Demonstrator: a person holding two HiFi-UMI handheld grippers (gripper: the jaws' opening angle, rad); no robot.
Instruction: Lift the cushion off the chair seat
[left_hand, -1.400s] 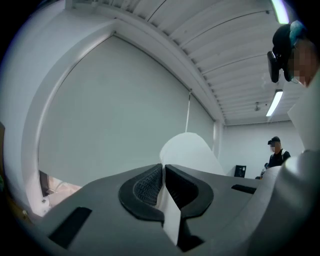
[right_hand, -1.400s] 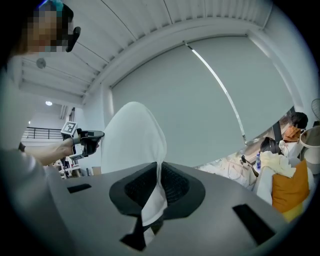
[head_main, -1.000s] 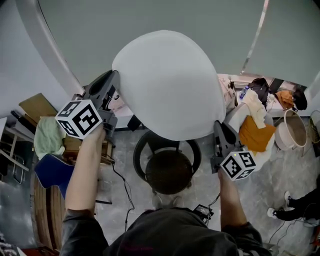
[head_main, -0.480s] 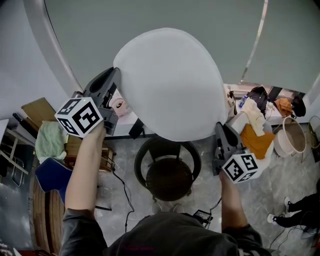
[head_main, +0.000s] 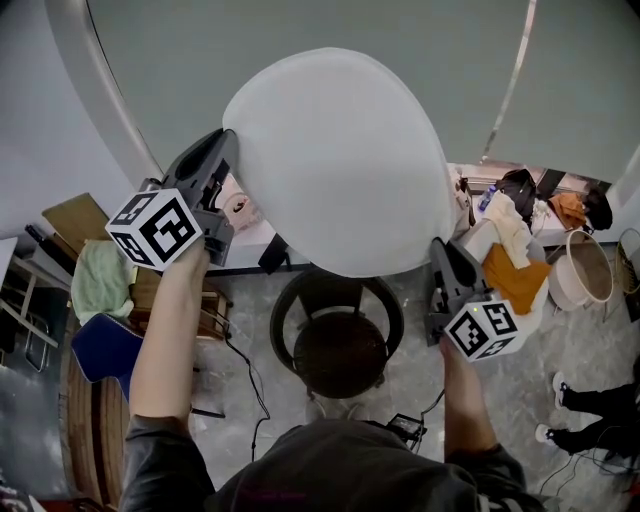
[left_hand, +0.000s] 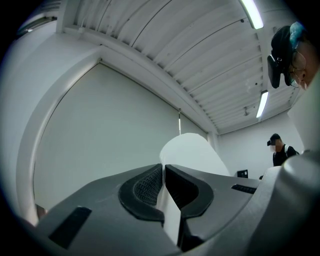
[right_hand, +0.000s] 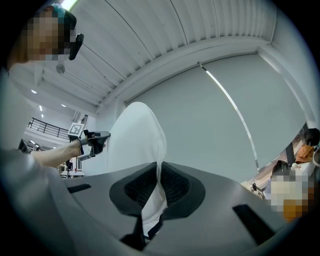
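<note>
Head view: cushion (head_main: 340, 160) up over the chair (head_main: 337, 345).
My left claw (head_main: 226, 145) and right claw (head_main: 441, 252) pinch its edges.

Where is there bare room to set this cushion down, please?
The chair seat below the cushion is bare. So is the grey floor between the chair and the tub. The left side is crowded with a green cloth and boxes; clothes pile up at the right.
</note>
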